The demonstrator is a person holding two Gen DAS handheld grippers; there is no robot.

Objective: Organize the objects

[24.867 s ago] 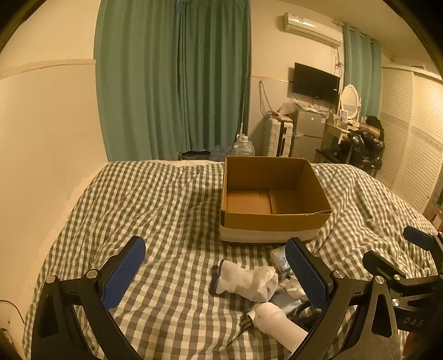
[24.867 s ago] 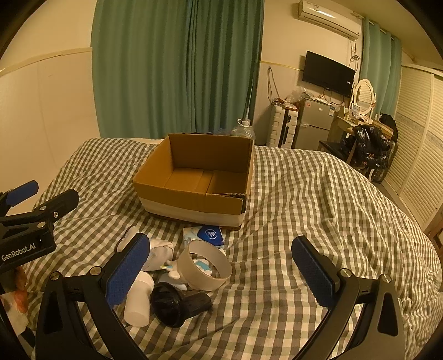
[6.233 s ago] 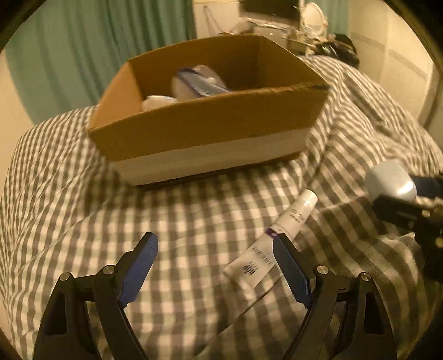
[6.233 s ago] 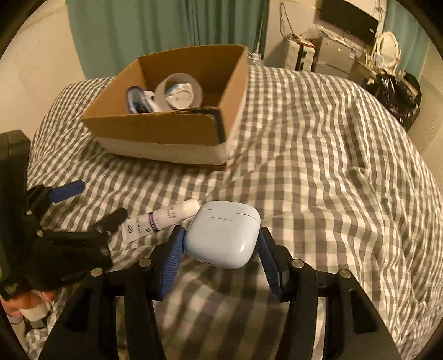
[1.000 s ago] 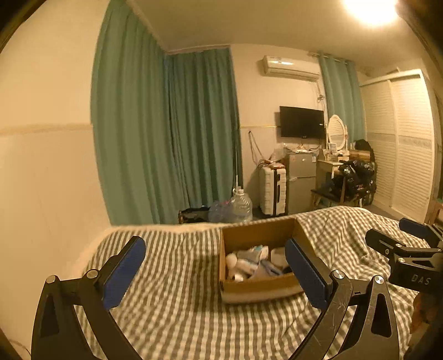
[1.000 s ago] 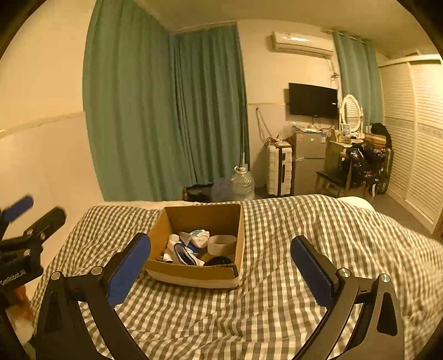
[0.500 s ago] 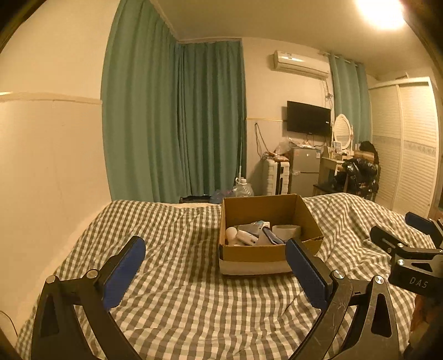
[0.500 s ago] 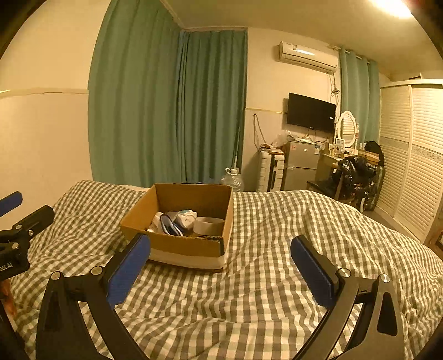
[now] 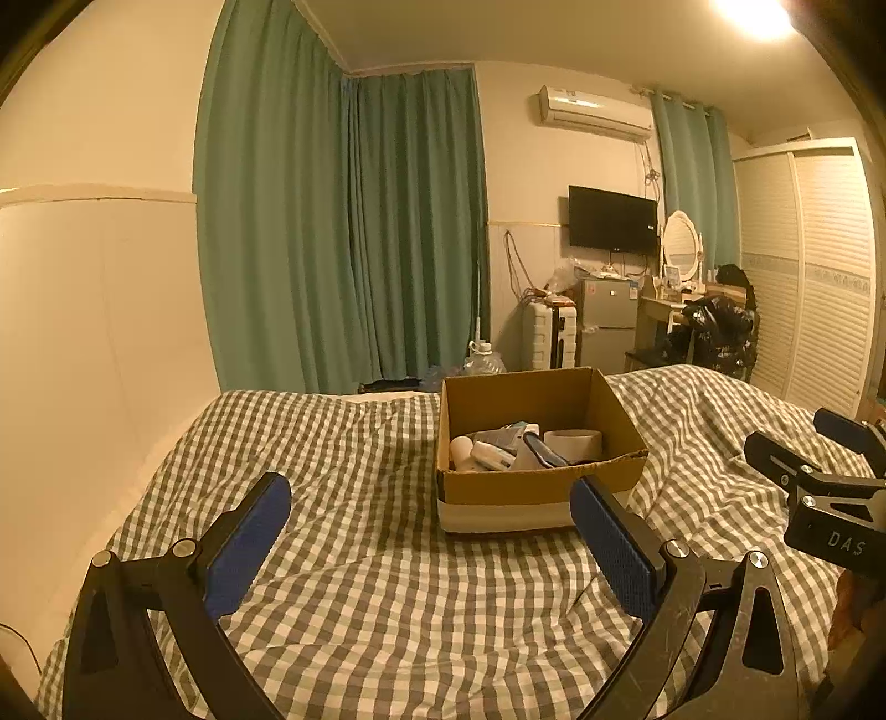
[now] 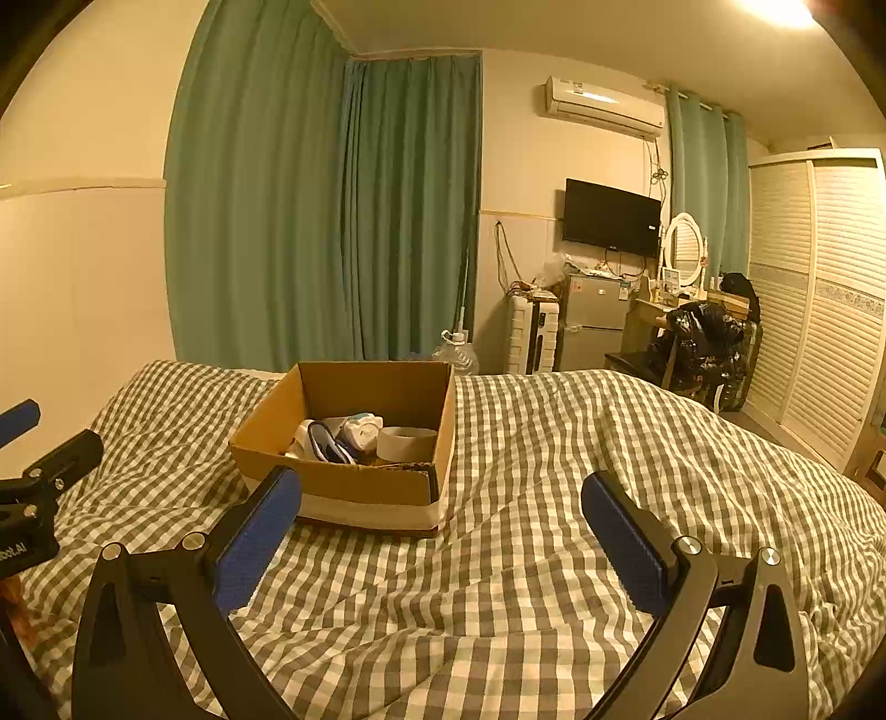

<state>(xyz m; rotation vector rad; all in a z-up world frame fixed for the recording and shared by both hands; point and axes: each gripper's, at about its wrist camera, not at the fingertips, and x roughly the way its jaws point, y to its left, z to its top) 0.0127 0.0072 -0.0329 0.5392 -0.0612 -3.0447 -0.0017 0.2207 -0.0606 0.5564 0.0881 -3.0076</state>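
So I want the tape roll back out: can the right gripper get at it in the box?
Probably yes: the pale tape roll lies uncovered in the open cardboard box, and the right gripper is open and empty.

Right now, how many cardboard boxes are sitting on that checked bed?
1. The cardboard box sits on the checked bedcover, ahead of both open grippers, with small items inside. Nothing else box-like shows on the bed, though its near edge is out of view.

Green curtains (image 9: 343, 232) are hanging floor-length along cream walls. A ceiling light (image 10: 781, 11) is glowing warmly over a checked bedspread (image 10: 554, 554). A television (image 9: 612, 226), air conditioner (image 10: 603, 108) and louvred wardrobe (image 10: 830, 277) are lining the far side.
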